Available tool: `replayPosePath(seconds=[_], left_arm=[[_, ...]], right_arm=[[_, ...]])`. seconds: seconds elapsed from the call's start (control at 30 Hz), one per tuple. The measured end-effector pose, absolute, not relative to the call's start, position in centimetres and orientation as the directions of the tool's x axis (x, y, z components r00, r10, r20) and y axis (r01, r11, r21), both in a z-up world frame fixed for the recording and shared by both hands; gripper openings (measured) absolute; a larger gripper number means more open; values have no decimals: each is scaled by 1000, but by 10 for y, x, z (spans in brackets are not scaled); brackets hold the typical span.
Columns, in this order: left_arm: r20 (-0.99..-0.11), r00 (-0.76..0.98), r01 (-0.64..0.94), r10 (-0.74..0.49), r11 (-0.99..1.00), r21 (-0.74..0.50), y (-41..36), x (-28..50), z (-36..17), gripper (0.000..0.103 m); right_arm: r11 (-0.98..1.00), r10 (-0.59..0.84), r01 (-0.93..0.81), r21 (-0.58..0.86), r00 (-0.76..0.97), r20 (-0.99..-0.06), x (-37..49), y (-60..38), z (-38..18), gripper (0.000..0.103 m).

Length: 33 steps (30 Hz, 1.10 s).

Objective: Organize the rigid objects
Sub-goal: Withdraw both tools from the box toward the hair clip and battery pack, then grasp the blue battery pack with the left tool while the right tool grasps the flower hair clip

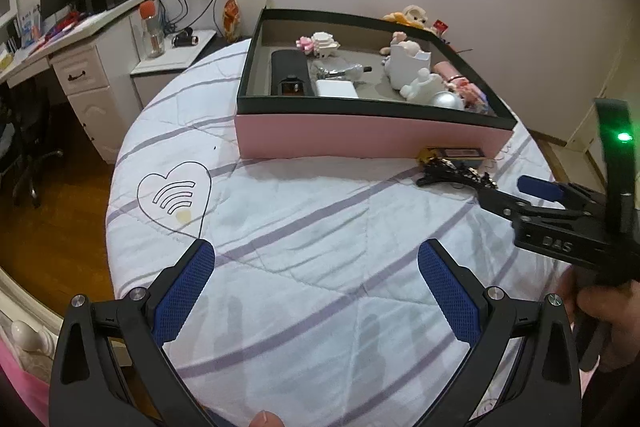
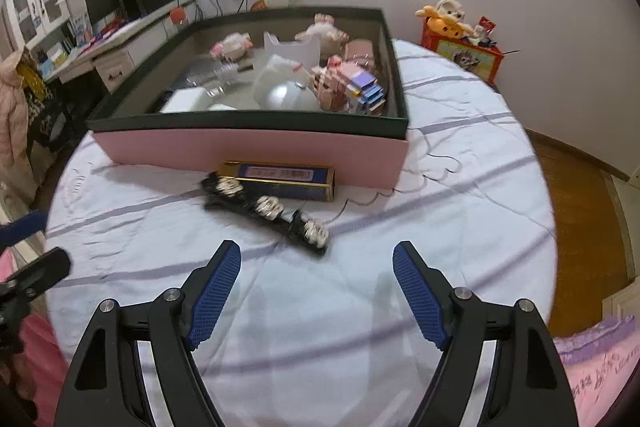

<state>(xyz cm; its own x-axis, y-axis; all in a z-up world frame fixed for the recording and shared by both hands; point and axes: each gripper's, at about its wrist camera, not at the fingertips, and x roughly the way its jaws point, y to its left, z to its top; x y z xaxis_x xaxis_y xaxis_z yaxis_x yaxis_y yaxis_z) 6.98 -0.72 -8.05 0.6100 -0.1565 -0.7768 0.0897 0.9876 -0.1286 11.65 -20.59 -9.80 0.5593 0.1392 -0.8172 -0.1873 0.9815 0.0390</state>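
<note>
A pink box with a dark rim (image 1: pixel 360 137) (image 2: pixel 256 151) stands on the round bed and holds several toys and small items. A black hair clip with pale beads (image 2: pixel 264 213) (image 1: pixel 452 175) lies on the sheet in front of the box. A blue and gold carton (image 2: pixel 286 179) (image 1: pixel 450 153) lies against the box wall just behind the clip. My right gripper (image 2: pixel 316 259) is open and empty, just short of the clip; it also shows in the left wrist view (image 1: pixel 516 193). My left gripper (image 1: pixel 316 259) is open and empty over bare sheet.
The bed's white striped quilt (image 1: pixel 320 211) drops off to wooden floor (image 2: pixel 580 207) on both sides. A desk with monitors (image 1: pixel 80 27) and a nightstand (image 1: pixel 172 63) stand at the left. A red toy box with plush toys (image 2: pixel 464 43) sits at the back right.
</note>
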Motion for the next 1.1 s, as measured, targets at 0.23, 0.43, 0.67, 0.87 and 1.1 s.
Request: replayPosePath(seconds=[0.23, 0.43, 0.67, 0.87, 1.1], left_arm=[[-784, 600, 89, -159, 987, -132, -9, 87, -86, 103], [-794, 588, 99, -158, 987, -124, -14, 94, -92, 103], [-798, 581, 102, -158, 987, -122, -17, 97, -94, 103], [-798, 581, 102, -157, 988, -120, -17, 96, -93, 103], [-798, 583, 92, -149, 989, -117, -14, 94, -93, 103]], right_arm=[[966, 176, -257, 35, 549, -817, 130, -193, -110, 80], [953, 179, -302, 3, 556, -811, 128, -175, -110, 61], [932, 259, -356, 68, 524, -811, 124, -174, -106, 21], [914, 257, -404, 30, 520, -815, 123, -161, -106, 25], [898, 270, -439, 19, 517, -813, 128, -149, -109, 51]])
